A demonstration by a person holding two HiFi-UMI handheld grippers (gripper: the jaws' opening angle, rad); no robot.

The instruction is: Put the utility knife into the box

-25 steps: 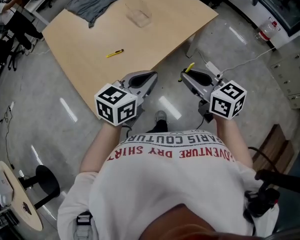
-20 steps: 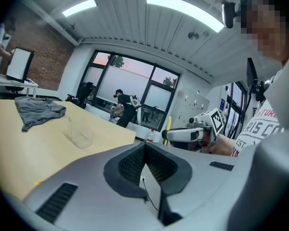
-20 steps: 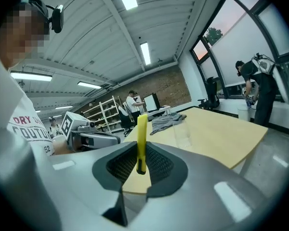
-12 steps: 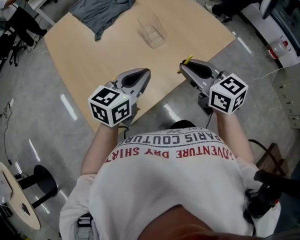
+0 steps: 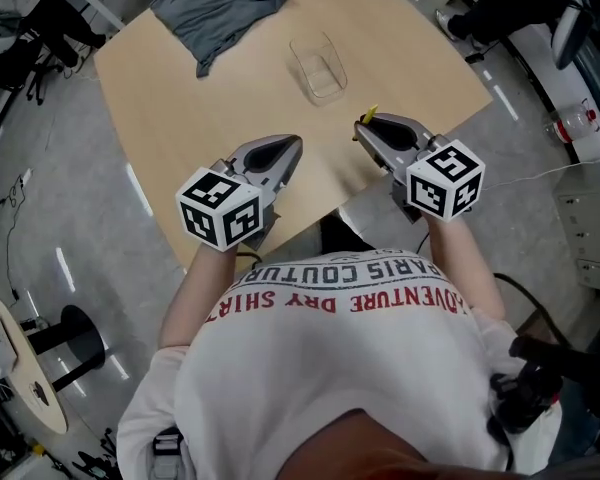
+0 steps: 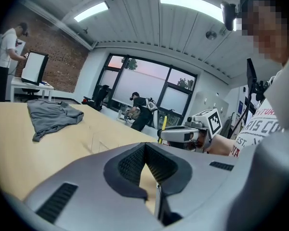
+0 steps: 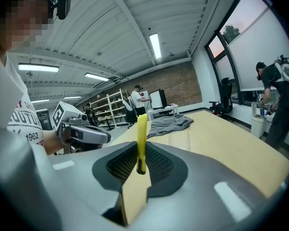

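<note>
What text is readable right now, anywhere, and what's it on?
"ADVENTURE DRY SHIRT": red, on the person's T-shirt, upside down in head view.
"ARIS COUTUR": grey line on the same shirt, ends hidden.
"1962": same shirt, right gripper view.
Marker cubes: patterns only.
Utility knife: no readable print.

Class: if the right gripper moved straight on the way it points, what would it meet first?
Probably the clear box on the table: the right gripper, shut on the yellow knife, points roughly at it. Depth is unclear, so it might pass beside it.

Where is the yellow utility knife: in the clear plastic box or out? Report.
Out: the right gripper clamps the yellow utility knife, apart from the clear plastic box.
</note>
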